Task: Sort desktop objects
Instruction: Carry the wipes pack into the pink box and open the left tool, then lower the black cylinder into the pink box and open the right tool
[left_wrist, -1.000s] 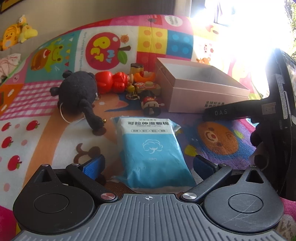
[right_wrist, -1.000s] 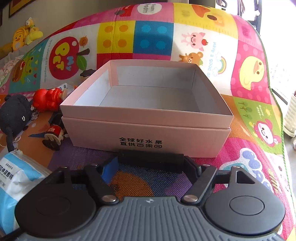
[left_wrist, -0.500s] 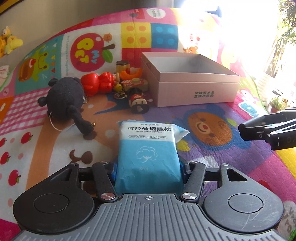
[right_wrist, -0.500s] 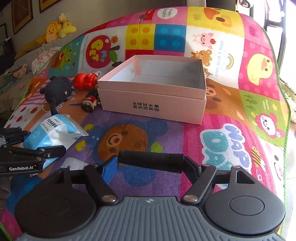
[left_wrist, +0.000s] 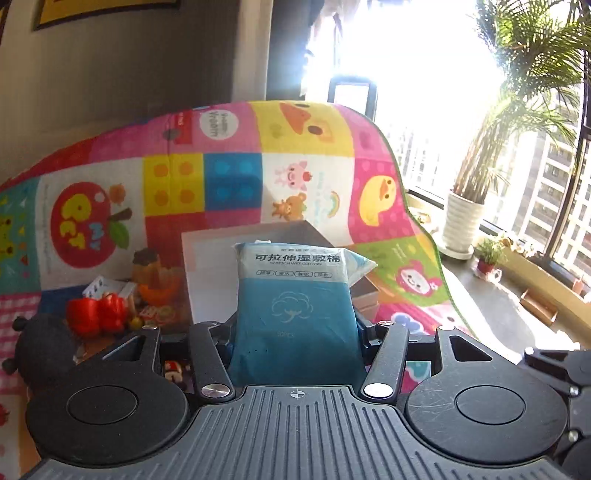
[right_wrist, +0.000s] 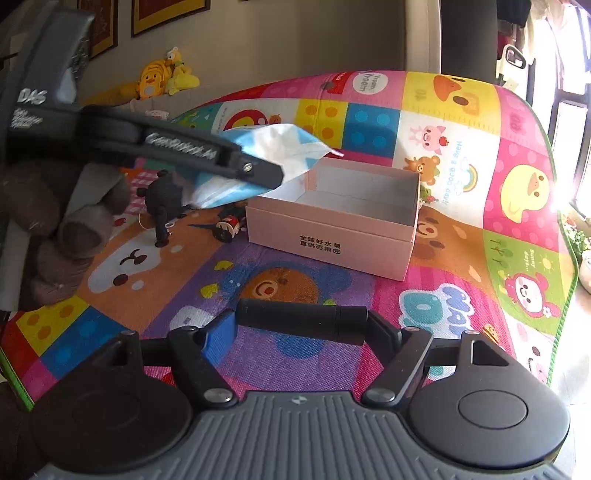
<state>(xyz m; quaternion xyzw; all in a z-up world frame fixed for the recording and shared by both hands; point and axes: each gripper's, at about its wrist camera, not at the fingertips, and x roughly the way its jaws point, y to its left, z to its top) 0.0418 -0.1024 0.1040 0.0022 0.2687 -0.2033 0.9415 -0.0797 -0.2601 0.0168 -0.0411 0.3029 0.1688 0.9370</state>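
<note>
A blue and white pack of wet cotton pads is lifted off the play mat, and my left gripper is shut on its lower half. In the right wrist view the same pack hangs in the left gripper above and left of the open pink box. From the left wrist the box shows just behind the pack. My right gripper is shut on a black cylinder lying crosswise between its fingers, over the mat in front of the box.
A black plush toy, red toys and small figures lie left of the box. A gloved hand holds the left gripper. The mat's edge runs at the right, with a potted plant beyond.
The left gripper shut on the pack, then lifted it off the mat toward the box. The right gripper drew back from the box, still holding the black cylinder.
</note>
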